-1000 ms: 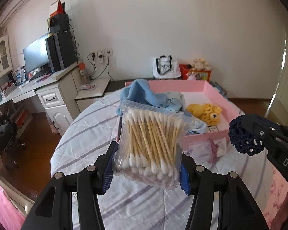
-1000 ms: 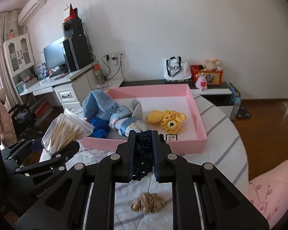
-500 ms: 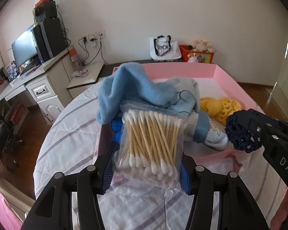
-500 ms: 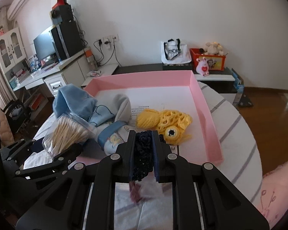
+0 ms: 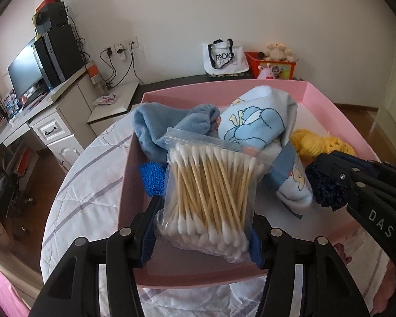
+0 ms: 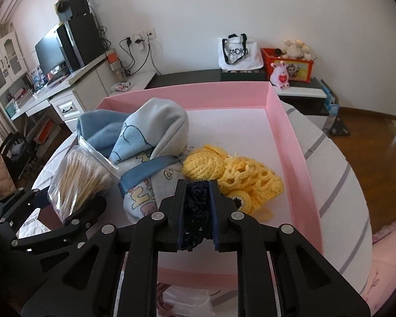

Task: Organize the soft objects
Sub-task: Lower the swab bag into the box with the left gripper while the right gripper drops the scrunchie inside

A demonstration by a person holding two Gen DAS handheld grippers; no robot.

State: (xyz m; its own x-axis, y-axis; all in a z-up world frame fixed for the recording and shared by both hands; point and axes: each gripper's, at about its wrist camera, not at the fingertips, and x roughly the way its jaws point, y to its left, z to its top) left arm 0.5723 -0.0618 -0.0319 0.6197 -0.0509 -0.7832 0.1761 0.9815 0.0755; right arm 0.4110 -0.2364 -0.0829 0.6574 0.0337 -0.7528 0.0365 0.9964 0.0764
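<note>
Two handheld grippers reach over a pink tray (image 6: 282, 121) on a round table covered in a striped cloth (image 5: 92, 179). The left gripper (image 5: 203, 224) clamps a clear zip bag of cotton swabs (image 5: 211, 190), held above the tray's near left corner. The right gripper (image 6: 198, 206) pinches a dark navy crocheted piece (image 6: 196, 211) above the tray's near edge. Inside the tray, a blue towel (image 5: 169, 129) and a cartoon-print cloth (image 6: 150, 137) are heaped along the left side; a yellow crocheted item (image 6: 237, 174) lies in the middle.
</note>
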